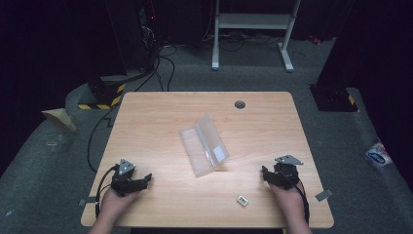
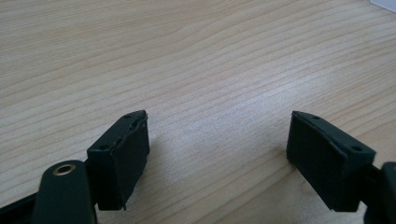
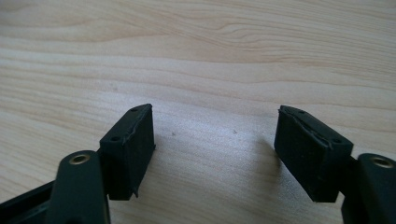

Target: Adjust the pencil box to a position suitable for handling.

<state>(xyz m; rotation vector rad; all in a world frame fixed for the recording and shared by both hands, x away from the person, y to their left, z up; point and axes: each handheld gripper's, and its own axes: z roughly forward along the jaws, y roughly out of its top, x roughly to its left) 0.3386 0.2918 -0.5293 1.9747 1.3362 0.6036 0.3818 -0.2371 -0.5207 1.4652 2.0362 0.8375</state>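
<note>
Both hands rest low on the near edge of the desk (image 1: pixel 146 112), one tool each.

Left tool (image 1: pixel 141 181): sits at the near-left corner area, jaws pointing right across the wood. In the left gripper view (image 2: pixel 218 140) the jaws stand well apart, nothing but bare wood grain between the pads (image 2: pixel 122 161). Not touching any object.

Right tool (image 1: pixel 265 174): sits at the near-right, jaws pointing left toward the centre. In the right gripper view (image 3: pixel 215 147) the jaws are apart too, a bit narrower than the left pair, again with bare wood between them. Grey three-cornered plate visible on top of each from the high view.

Clear plastic case (image 1: pixel 204 144): lies open in the middle of the desk, lid tilted up, a small white label on the near-right panel. It's between the two tools and apart from both, slightly closer to the right one.

Small white card-like item (image 1: pixel 242 199): flat on the desk near the front edge, just left of the right hand, apart from the case. Too small to read what it is.

Round grey grommet (image 1: pixel 239 104) at the far side of the desk. Behind it, floor with cables and a white frame stand (image 1: pixel 253 22).
</note>
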